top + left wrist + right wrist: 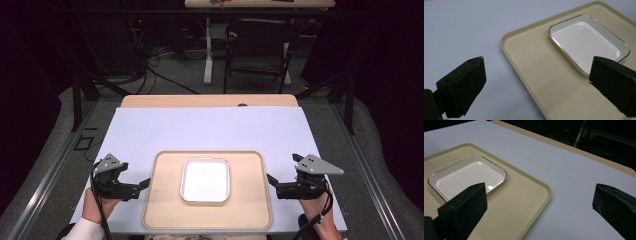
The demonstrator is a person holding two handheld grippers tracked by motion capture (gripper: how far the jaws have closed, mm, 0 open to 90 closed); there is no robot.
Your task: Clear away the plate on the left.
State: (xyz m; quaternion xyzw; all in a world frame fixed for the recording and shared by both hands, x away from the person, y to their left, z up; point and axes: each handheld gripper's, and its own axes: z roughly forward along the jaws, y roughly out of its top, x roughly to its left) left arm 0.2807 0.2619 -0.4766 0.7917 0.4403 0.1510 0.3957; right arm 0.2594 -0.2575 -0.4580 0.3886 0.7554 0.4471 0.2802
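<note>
A white dish (205,180), rectangular with rounded corners, lies flat at the middle of a beige tray (165,210) on the near half of the table (200,130), its slightly longer axis running away from us. We hold the left gripper (144,184) just off the tray's left rim and the right gripper (271,179) just off its right rim, both pointing inward at the dish. Each stands with its jaws spread wide and holds nothing. The dish sits between the two, about equally near to either hand. As we judge it, either gripper must cross the tray's raised rim to reach the dish's edge.
</note>
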